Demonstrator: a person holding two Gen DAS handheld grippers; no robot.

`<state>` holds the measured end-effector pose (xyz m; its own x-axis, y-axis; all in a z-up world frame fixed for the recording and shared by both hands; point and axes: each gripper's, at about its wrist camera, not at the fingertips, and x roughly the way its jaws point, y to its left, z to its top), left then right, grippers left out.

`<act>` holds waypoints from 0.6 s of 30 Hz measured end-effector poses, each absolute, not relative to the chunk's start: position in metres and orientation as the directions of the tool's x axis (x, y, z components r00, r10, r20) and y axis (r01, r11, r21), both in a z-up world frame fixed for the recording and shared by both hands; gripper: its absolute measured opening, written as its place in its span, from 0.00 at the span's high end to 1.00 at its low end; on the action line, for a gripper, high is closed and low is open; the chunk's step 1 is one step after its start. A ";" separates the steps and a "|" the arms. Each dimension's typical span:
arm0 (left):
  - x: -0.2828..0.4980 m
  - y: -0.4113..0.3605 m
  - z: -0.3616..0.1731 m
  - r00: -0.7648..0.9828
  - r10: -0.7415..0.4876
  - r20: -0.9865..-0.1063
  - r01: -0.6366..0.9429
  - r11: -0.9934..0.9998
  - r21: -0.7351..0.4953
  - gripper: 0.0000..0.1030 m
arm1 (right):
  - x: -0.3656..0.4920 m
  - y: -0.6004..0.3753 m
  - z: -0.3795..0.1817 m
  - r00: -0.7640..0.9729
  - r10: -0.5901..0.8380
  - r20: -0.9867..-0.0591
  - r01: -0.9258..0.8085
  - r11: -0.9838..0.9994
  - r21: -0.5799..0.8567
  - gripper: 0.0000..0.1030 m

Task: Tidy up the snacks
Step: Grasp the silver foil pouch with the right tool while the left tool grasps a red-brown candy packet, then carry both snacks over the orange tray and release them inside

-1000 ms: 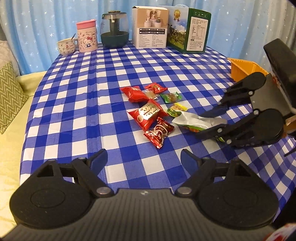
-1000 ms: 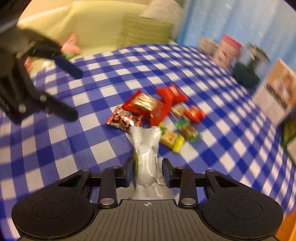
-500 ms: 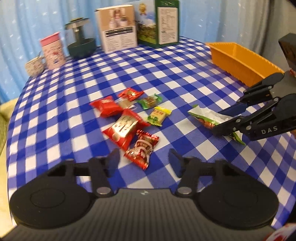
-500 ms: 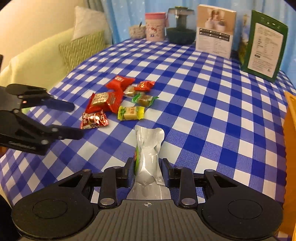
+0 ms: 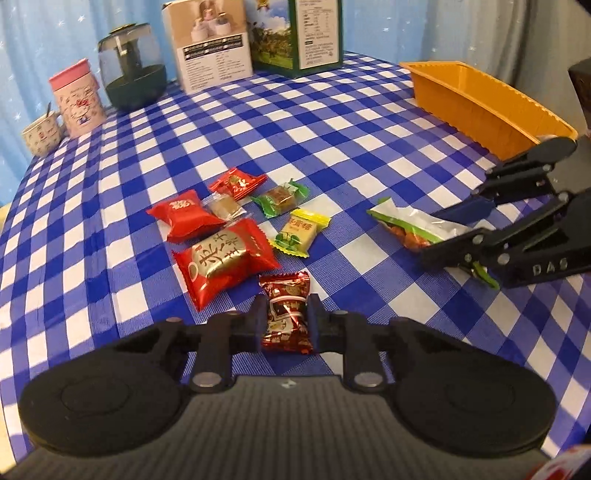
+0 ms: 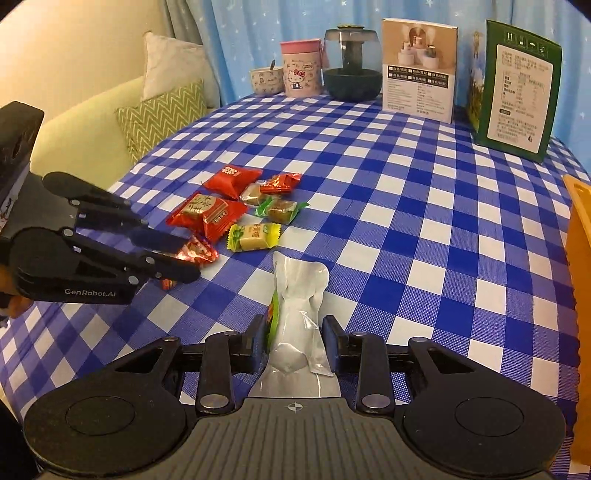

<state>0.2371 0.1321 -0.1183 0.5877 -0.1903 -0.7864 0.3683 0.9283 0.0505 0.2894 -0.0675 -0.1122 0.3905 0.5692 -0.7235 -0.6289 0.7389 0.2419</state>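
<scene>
My left gripper (image 5: 286,317) is shut on a dark red foil candy (image 5: 286,308) at the near end of the snack pile; it shows from the side in the right wrist view (image 6: 173,254). My right gripper (image 6: 295,334) is shut on a silver snack pouch (image 6: 299,306), also seen in the left wrist view (image 5: 413,227). On the checked cloth lie a big red packet (image 5: 221,258), a smaller red packet (image 5: 183,214), a yellow candy (image 5: 299,232), a green candy (image 5: 280,195) and a small red candy (image 5: 236,182). An orange tray (image 5: 487,103) stands at the right.
At the table's far edge stand a small cup (image 5: 40,133), a pink Hello Kitty tin (image 5: 79,99), a dark glass jar (image 5: 131,70), a white box (image 5: 208,40) and a green box (image 5: 299,33). A sofa with cushions (image 6: 162,114) lies beyond the left edge.
My left gripper moved forward and closed on the dark red candy; it was open before. My right gripper has kept its hold on the silver pouch and shifted a little.
</scene>
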 end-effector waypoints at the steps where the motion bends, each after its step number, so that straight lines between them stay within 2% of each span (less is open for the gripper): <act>1: 0.236 0.132 -0.118 0.588 -0.183 -0.788 0.358 0.932 0.050 0.81 | 0.290 -0.066 -0.113 0.388 0.567 -0.726 -0.629 0.739 0.241 0.68; 5: 0.232 0.129 -0.115 0.589 -0.163 -0.791 0.324 0.945 0.046 0.82 | 0.285 -0.063 -0.114 0.404 0.558 -0.725 -0.645 0.736 0.208 0.68; 18: 0.209 0.111 -0.076 0.614 -0.164 -0.772 0.263 0.965 0.005 0.82 | 0.267 -0.087 -0.092 0.467 0.530 -0.708 -0.552 0.800 0.235 0.72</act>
<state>0.2088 0.1110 -0.0755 0.6138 -0.1637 -0.7723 0.2632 0.9647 0.0047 0.2671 -0.0872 -0.0916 0.4666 0.5304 -0.7078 -0.5524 0.7997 0.2351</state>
